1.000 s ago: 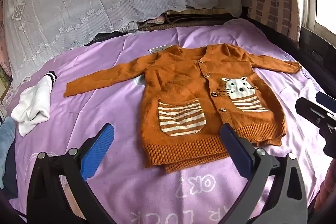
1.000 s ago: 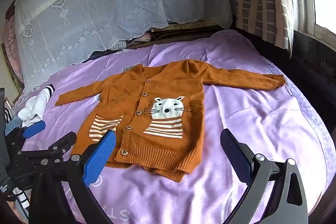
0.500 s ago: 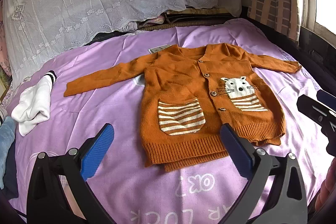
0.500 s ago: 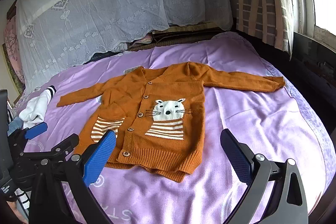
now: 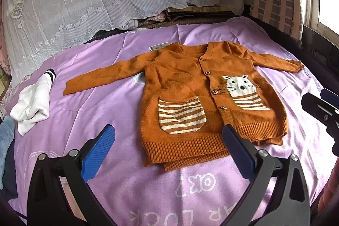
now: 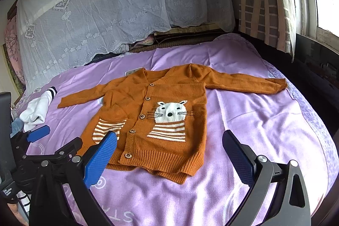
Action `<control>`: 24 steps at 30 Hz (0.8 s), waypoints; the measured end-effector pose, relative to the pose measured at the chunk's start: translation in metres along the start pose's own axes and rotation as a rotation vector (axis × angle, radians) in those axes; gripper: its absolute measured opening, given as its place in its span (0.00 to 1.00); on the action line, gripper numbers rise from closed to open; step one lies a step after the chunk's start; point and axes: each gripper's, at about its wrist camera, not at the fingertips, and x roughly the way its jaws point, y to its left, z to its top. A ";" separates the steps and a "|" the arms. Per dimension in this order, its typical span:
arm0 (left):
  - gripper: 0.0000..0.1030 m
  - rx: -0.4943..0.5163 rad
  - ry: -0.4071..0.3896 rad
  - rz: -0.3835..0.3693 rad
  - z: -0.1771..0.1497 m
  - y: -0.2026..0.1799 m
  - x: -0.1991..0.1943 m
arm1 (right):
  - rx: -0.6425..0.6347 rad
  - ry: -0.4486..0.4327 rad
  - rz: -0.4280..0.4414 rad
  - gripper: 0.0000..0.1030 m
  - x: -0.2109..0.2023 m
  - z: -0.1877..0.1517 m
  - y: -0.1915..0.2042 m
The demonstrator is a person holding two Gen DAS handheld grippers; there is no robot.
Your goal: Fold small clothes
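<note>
So the orange cardigan [image 5: 203,99] lies flat on the purple bedspread [image 6: 254,130] just ahead of both empty, spread-fingered tools, left gripper [image 5: 168,149] and right gripper [image 6: 169,151], folding not yet begun, probably a sleeve first.

Cardigan [image 5: 203,99] on bedspread [image 5: 101,103], sock [image 5: 34,103] leftward

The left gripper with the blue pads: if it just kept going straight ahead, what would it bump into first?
Most likely the orange cardigan, near its striped pocket. The left gripper is open, and nothing else shows between them, though depth is hard to judge.
</note>
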 end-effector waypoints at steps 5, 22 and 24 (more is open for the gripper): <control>0.96 -0.001 0.001 0.000 0.000 0.000 0.000 | 0.000 0.001 0.000 0.97 0.001 -0.001 0.000; 0.96 -0.021 0.013 -0.001 0.000 0.005 0.003 | 0.001 0.002 0.001 0.97 0.001 -0.001 0.000; 0.96 -0.020 0.013 -0.002 0.000 0.006 0.003 | 0.001 0.002 -0.001 0.97 0.001 -0.001 0.000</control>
